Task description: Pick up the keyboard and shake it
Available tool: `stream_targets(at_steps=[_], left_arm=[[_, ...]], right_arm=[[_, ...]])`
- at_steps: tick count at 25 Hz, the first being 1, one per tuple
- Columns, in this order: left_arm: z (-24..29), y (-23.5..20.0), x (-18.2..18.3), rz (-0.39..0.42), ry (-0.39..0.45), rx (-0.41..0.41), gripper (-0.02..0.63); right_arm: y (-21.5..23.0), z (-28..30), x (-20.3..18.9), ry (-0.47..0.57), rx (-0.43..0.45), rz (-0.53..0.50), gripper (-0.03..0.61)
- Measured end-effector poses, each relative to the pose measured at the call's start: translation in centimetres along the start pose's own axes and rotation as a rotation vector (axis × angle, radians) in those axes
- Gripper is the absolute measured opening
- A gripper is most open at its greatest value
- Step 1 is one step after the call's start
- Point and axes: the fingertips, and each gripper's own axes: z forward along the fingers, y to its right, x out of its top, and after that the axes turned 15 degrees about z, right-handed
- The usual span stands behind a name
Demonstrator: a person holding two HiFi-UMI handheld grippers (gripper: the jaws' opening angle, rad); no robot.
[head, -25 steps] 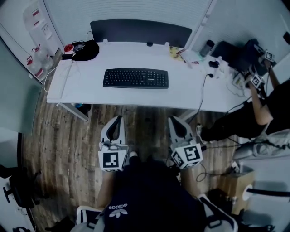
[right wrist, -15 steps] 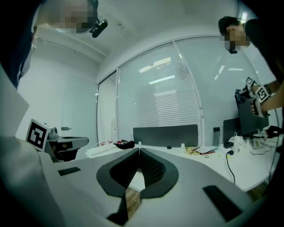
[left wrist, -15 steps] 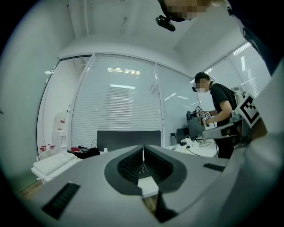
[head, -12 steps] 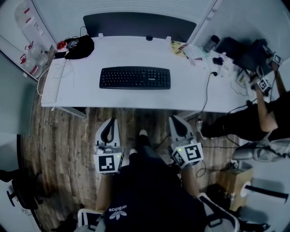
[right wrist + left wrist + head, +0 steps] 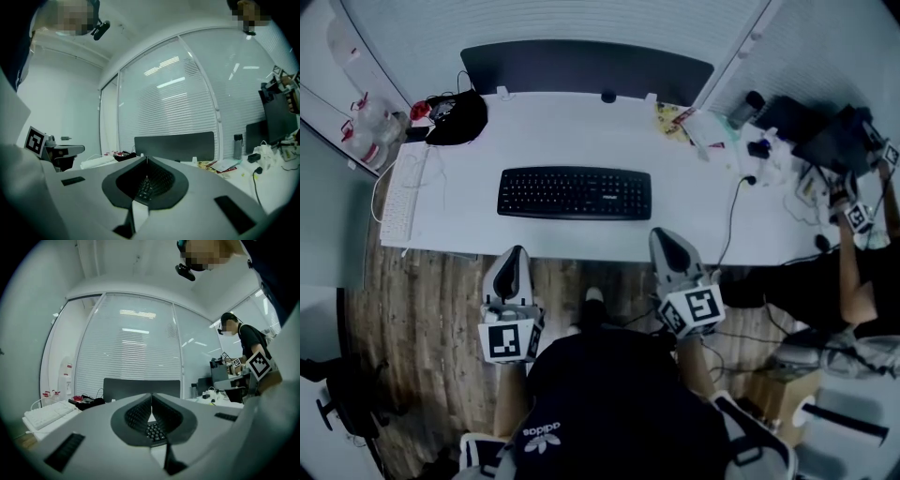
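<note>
A black keyboard (image 5: 575,193) lies flat on the white desk (image 5: 694,220), a little left of its middle. My left gripper (image 5: 515,255) is shut and empty, its tips just short of the desk's near edge, below the keyboard's left end. My right gripper (image 5: 665,240) is shut and empty too, its tips over the desk's front edge below the keyboard's right end. In the left gripper view part of the keyboard (image 5: 153,431) shows through the gap behind the closed jaws. The right gripper view shows the keyboard (image 5: 142,189) the same way.
A dark monitor (image 5: 586,67) stands at the desk's back. A black bundle with cables (image 5: 456,116) lies at the back left, a white keyboard (image 5: 401,192) at the left end. Papers (image 5: 694,122), a bottle (image 5: 744,106) and a cable (image 5: 731,220) crowd the right. Another person (image 5: 853,281) works at the far right.
Both grippers have moved forward toward the desk; the right tips now reach its front edge. The keyboard has not moved on the desk. Both stay shut.
</note>
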Motion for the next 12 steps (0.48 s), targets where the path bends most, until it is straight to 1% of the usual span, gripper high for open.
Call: stream_targets(at_steps=[2, 6, 12], left_arm=[[1.1, -0.6, -0.5, 0.011, -0.026, 0.024, 0.006], [2.8, -1.5, -0.8, -0.02, -0.012, 0.082, 0.006], [3.9, -3.2, -1.9, -0.008, -0.062, 0.133, 0.006]], right_arm=[[0.9, 1.3, 0.4, -0.01, 0.008, -0.001, 0.005], [2.6, 3.2, 0.6, -0.04, 0.019, -0.008, 0.005], [5.0, 4.2, -0.2, -0.082, -0.017, -0.002, 0.005]])
